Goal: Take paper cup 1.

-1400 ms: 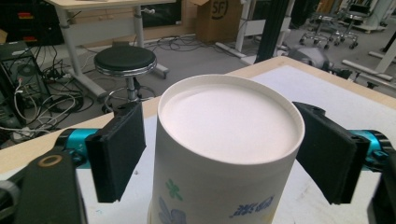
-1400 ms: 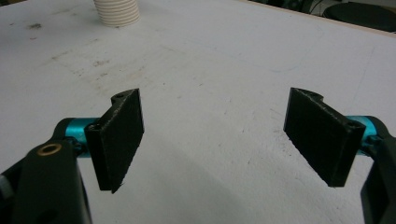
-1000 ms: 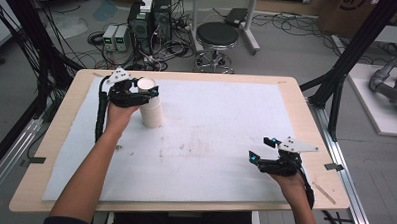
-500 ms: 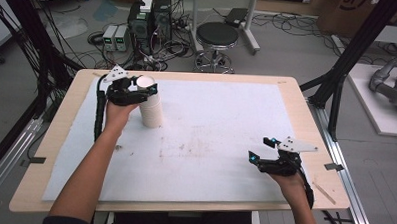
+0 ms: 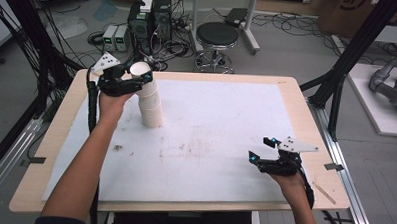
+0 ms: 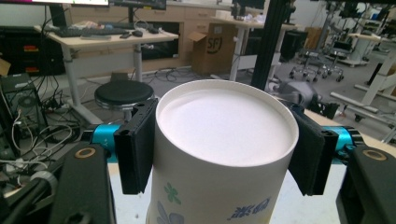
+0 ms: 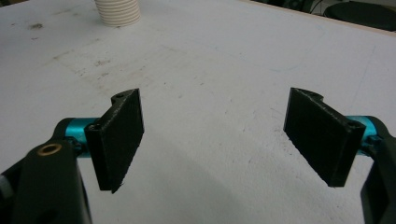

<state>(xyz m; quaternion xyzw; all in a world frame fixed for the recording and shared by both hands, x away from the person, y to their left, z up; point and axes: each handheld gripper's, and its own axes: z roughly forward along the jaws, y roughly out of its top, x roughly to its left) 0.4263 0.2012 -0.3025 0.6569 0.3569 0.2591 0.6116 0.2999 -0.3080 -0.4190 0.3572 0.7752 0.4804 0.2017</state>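
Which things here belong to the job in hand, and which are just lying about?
In the job:
- top paper cup, upside down, clamped by the left gripper, whose jaws have just been closing
- stack of paper cups under it

Lying about:
- right gripper, open and holding nothing
- white mat
- stool
- computer towers

A black round stool stands on the grey floor beyond the table. Computer towers and tangled cables sit beside it.

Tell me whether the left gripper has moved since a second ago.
Yes. The left gripper, shut on the top paper cup, has risen away from the table.
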